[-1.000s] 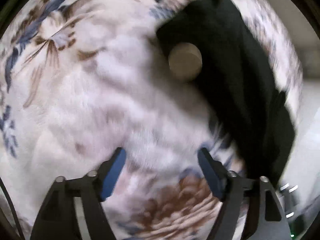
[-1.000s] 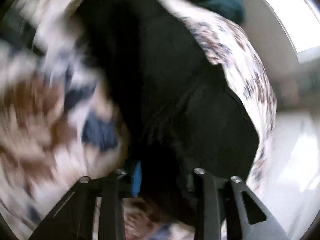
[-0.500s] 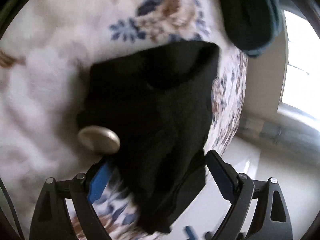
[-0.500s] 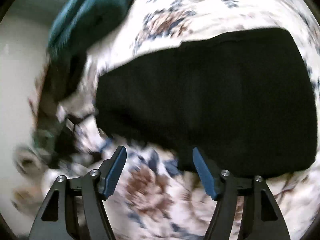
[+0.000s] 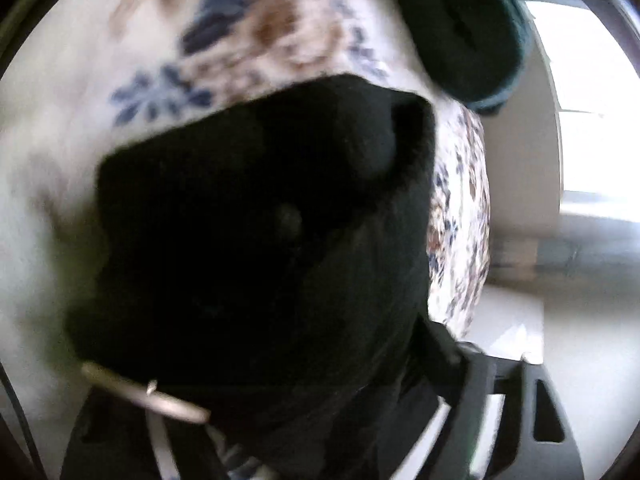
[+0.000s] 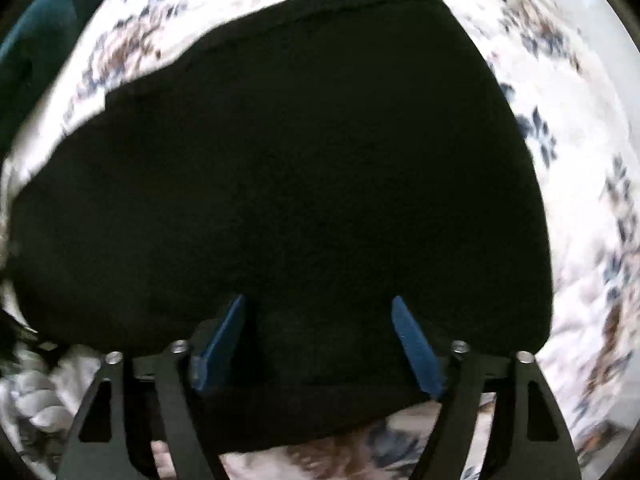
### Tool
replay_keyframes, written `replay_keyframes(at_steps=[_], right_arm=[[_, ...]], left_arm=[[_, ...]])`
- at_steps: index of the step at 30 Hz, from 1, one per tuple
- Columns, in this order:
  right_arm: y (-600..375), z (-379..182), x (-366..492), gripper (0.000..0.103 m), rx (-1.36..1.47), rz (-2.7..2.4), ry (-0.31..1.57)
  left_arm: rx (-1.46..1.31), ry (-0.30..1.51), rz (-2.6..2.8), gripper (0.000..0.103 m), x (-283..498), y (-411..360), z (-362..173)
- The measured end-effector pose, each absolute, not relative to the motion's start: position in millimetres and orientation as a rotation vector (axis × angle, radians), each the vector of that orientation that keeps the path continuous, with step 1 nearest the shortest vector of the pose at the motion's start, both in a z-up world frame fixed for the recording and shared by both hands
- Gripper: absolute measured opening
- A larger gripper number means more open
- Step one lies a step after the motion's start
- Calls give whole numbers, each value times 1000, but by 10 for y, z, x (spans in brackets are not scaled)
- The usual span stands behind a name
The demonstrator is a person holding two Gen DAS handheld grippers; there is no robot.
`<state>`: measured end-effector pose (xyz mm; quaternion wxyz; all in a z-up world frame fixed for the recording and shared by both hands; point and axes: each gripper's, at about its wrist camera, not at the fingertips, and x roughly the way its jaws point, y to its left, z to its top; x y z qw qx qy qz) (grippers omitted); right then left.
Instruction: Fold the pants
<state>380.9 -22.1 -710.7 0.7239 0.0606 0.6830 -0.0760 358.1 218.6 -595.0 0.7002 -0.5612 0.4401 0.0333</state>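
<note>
Black pants point(image 6: 280, 168) lay in a folded block on the floral bedspread point(image 6: 592, 128), one edge at the bed's side in the left view. Your right hand-held gripper point(image 6: 318, 332) hung over the near edge with its blue pads point(image 6: 416, 344) spread wide, gripping nothing. Your left hand-held gripper point(image 5: 312, 412) was buried under pants point(image 5: 256, 240) fabric; I couldn't tell its spread. A beige disc point(image 5: 148, 394) sat at the pants' near-left edge. Teal cloth point(image 5: 464, 28) lay beyond, near the bed's far corner.
</note>
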Motion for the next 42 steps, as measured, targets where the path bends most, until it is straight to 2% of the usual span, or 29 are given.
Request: replay_keyframes(at_steps=[3, 11, 18, 22, 24, 26, 29, 31, 34, 35, 36, 38, 39, 42], right_arm=[[-207, -7140, 3828, 87, 135, -165, 1532], [-306, -7384, 3887, 94, 133, -116, 1603], [-425, -7351, 3791, 96, 212, -77, 1560], [-838, -7226, 3593, 95, 460, 23, 1499], [-1297, -7135, 3386, 95, 627, -2, 1456], [-1909, -7072, 3105, 95, 782, -88, 1400], [-2910, -7109, 2625, 95, 910, -326, 1360], [-3363, -7178, 2373, 95, 971, -432, 1351], [-3811, -7158, 2226, 95, 940, -481, 1337], [-3848, -7106, 2250, 95, 903, -476, 1332], [-3871, -6957, 2371, 95, 878, -452, 1323], [-4016, -6885, 2418, 95, 880, -358, 1289], [-4014, -6862, 2468, 95, 898, -297, 1274], [-3824, -6848, 2765, 95, 979, -60, 1266]], left_arm=[[-1088, 999, 77, 46, 3624, 2096, -5748], [-723, 929, -25, 30, 3758, 1629, -4929], [-496, 836, -171, 27, 3793, 1014, -4284], [-305, 823, -354, 27, 3603, 37, -3918], [-277, 875, -433, 27, 3568, -444, -4022], [-244, 982, -507, 26, 3515, -1039, -4351], [-32, 1115, -495, 26, 3357, -1847, -4988], [147, 1102, -444, 27, 3178, -2185, -5265], [510, 1004, -342, 37, 2932, -2606, -5409], [565, 983, -325, 44, 2873, -2684, -5355], [550, 977, -331, 56, 2954, -2663, -5264], [398, 987, -379, 61, 2904, -2544, -4923], [299, 999, -425, 62, 2844, -2452, -4742], [231, 1004, -356, 62, 2739, -2349, -4513]])
